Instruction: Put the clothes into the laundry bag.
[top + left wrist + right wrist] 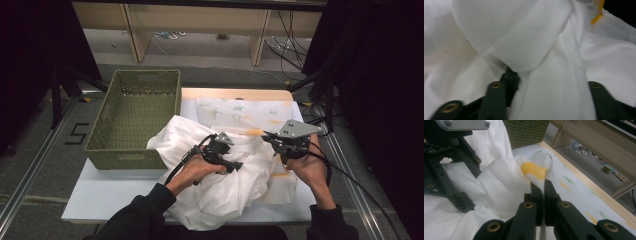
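A crumpled white garment (pixel 225 185) with yellow trim lies heaped on the white table top (pixel 110 192). My right gripper (pixel 268 135) is shut on its yellow-banded cuff (pixel 534 170), pinched between the tips of the gripper (pixel 541 185) and held just above the heap. My left gripper (pixel 224 150) is sunk into the middle of the heap. In its own view the jaws of my left gripper (pixel 551 85) stand apart with a fold of the white cloth (pixel 554 95) between them; their tips are buried in cloth. A yellow strip (pixel 597 16) shows at the upper right.
An empty green woven basket (pixel 135 115) stands on the table's left half, touching the garment's edge. A flat cloth with green and orange prints (pixel 240 112) lies behind the heap. Wooden shelf legs and cables are on the floor beyond the far edge.
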Demonstrator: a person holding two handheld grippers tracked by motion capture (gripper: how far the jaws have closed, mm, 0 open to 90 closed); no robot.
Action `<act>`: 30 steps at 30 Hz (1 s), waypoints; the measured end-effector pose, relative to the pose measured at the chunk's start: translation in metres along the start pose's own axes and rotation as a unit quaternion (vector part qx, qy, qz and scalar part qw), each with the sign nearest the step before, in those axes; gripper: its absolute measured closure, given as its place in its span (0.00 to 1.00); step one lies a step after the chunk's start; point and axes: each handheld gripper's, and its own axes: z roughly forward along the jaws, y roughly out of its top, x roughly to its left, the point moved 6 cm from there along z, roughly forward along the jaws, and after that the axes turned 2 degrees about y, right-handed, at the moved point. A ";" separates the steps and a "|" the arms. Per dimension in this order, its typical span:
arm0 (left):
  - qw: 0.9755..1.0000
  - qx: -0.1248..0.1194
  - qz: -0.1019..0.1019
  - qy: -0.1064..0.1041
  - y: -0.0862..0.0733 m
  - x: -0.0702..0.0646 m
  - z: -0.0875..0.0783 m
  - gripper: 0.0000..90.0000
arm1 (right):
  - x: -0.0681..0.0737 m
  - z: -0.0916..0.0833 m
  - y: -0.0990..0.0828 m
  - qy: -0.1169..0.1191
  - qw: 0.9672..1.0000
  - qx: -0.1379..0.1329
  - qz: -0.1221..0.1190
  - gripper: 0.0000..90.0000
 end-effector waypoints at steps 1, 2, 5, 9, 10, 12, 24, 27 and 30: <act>1.000 0.000 0.000 0.000 0.000 0.000 0.000 0.73 | 0.000 0.000 0.000 0.000 1.000 0.000 0.000 1.00; 1.000 -0.007 0.007 0.003 0.005 -0.004 0.000 0.73 | 0.000 0.000 0.001 0.000 1.000 -0.002 -0.007 1.00; 0.999 -0.027 0.011 0.018 0.022 -0.008 0.003 0.75 | 0.001 -0.003 0.005 0.002 1.000 -0.010 -0.005 1.00; 0.996 -0.049 0.001 0.069 0.047 0.012 0.016 0.76 | 0.005 -0.012 0.015 0.000 1.000 -0.024 -0.015 1.00; 0.995 -0.049 0.004 0.086 0.050 0.019 0.018 0.75 | 0.005 -0.015 0.017 0.001 1.000 -0.027 -0.015 1.00; 0.988 -0.056 -0.033 0.138 0.053 0.046 0.030 0.72 | 0.005 -0.015 0.015 -0.003 1.000 -0.019 -0.021 1.00; 0.995 -0.052 -0.051 0.074 0.048 0.028 -0.048 0.20 | -0.003 -0.002 -0.005 -0.001 1.000 0.012 -0.003 1.00; 0.996 -0.058 -0.036 0.064 0.043 0.011 -0.077 0.19 | -0.002 -0.002 -0.003 -0.003 1.000 0.011 -0.007 1.00; 0.998 -0.033 -0.030 0.047 0.021 -0.001 -0.088 0.17 | -0.001 -0.001 -0.002 -0.001 1.000 0.010 -0.013 1.00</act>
